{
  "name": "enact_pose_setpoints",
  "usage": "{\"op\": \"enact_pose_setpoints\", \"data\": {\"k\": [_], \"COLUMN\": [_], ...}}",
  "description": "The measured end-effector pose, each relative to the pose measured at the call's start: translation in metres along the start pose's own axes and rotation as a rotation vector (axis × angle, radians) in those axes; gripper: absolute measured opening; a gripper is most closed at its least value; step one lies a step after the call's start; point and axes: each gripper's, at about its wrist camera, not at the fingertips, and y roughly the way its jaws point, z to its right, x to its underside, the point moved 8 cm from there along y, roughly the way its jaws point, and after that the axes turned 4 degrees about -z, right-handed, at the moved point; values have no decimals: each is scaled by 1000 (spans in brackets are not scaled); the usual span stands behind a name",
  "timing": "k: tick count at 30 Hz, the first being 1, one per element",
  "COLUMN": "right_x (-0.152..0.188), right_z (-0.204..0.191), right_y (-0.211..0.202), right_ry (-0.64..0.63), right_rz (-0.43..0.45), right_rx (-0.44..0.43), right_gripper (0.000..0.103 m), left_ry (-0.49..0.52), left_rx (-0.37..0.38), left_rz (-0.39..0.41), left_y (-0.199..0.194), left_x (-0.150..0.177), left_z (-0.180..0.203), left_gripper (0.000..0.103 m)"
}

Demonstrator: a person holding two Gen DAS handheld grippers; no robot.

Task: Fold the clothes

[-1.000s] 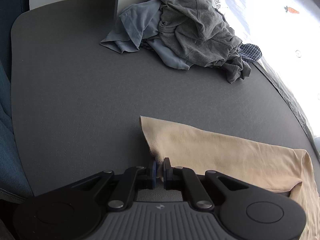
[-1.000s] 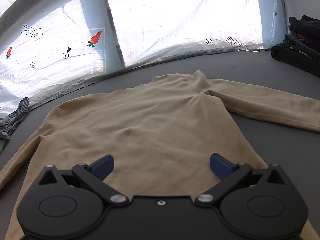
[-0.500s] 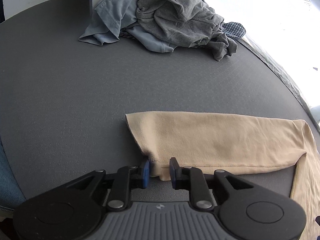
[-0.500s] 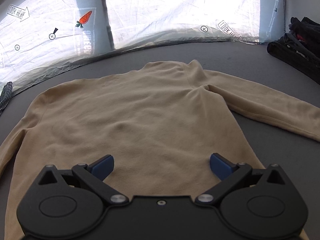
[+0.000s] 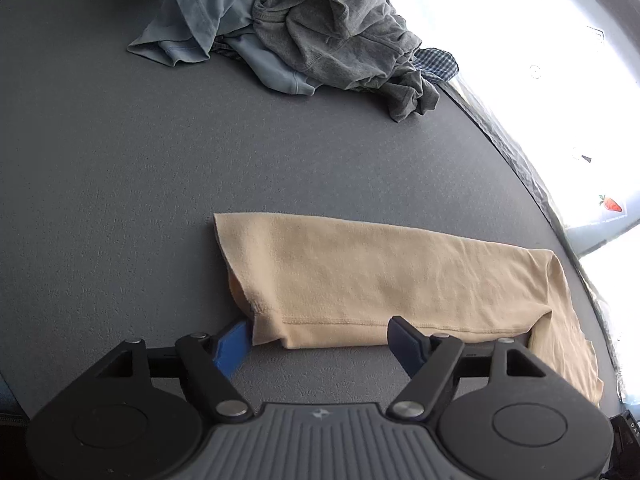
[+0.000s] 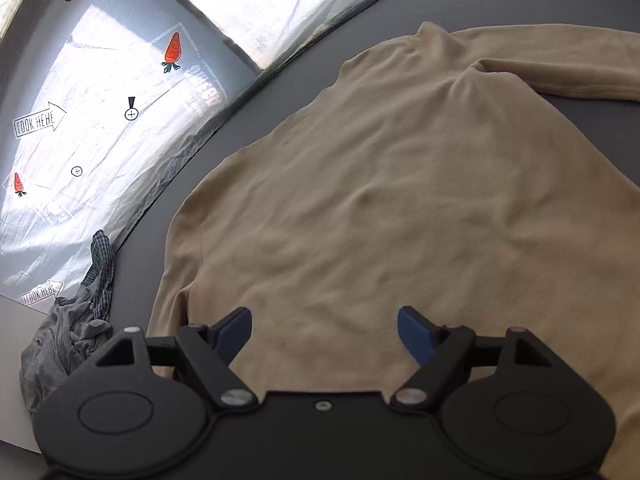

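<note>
Beige sweater [image 6: 400, 208] lies flat on the grey bench [image 5: 120, 200], body spread, collar toward the far edge, one sleeve [image 5: 380, 276] stretched straight across the surface.

Left tool [image 5: 320, 338]: jaws have just been opening, now wide. Sleeve cuff end sits between them; left pad [image 5: 234, 344] right at the cuff corner, the other pad apart from the cloth. No grip.

Right tool [image 6: 325, 330]: jaws have just been closing a little, now still wide, hovering over sweater's lower body. Nothing clamped.

Pile of grey and blue clothes [image 5: 304, 28] at bench's far side, well apart from the sleeve.
</note>
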Motion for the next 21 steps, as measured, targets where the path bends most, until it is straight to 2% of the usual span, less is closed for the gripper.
{"op": "enact_pose_setpoints", "data": {"k": [2,6,8,11,15,21], "right_x": [16,45,60,87,123,145], "right_z": [-12,-47,-65,-96,-134,-154], "right_y": [9,30,40,58,80,109], "right_ry": [54,96,109,127,131,177], "right_rz": [-62,-184,-249,-364,-491,-533], "right_rx": [-67,-161,-195,-257,-298,-240], "right_gripper": [61,45,31,28,28,28], "left_ry": [-33,-93,-113,-136,-158,-165], "left_rx": [30,74,96,118,153,177], "left_rz": [-3,-6,-3,0,-8,-30], "left_y": [-4,-12,-16,-23,-27,-24], "left_x": [1,4,6,10,12,10], "left_z": [-4,-20,-25,-33,-41,-42], "left_gripper": [79,80,80,80,81,84]}}
